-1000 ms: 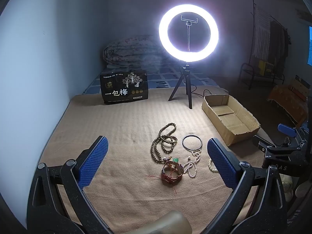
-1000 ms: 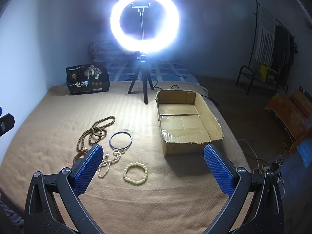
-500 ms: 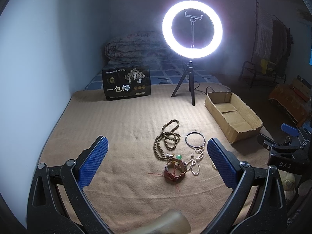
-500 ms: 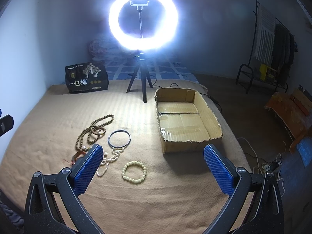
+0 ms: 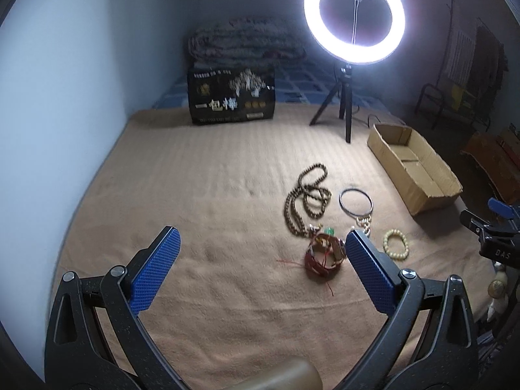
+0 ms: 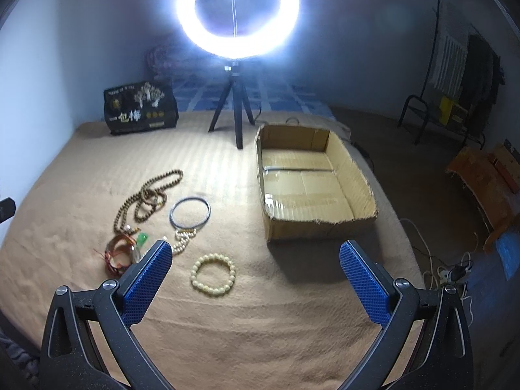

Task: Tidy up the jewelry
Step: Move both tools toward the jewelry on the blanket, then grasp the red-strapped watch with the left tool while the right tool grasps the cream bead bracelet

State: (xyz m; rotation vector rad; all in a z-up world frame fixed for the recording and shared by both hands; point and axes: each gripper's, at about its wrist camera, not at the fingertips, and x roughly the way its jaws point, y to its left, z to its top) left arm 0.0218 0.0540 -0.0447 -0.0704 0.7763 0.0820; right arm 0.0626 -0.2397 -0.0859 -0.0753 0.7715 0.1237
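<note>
Jewelry lies on a tan blanket (image 6: 81, 175): a long brown bead necklace (image 6: 146, 195), a thin metal bangle (image 6: 171, 213), a pearl string (image 6: 182, 242), a pale bead bracelet (image 6: 195, 273) and a red corded bracelet bundle (image 6: 112, 261). An open cardboard box (image 6: 318, 227) stands to their right, with only tape showing inside. My right gripper (image 6: 256, 247) hovers open, just short of the pale bracelet. My left gripper (image 5: 261, 234) is open too, left of the red bundle (image 5: 312, 261), near the necklace (image 5: 305, 198), bangle (image 5: 340, 199) and pale bracelet (image 5: 385, 243). Neither holds anything.
A lit ring light on a tripod (image 6: 235, 110) stands behind the jewelry, and a black printed bag (image 6: 139, 110) sits at the back left. A wall (image 5: 65, 97) runs along the left. The blanket drops off at the right to cables (image 6: 451, 273) on the floor.
In the left wrist view the jewelry has slid right and up between the fingers. The right wrist view has drawn slightly closer to the pale bracelet. Both grippers stay open.
</note>
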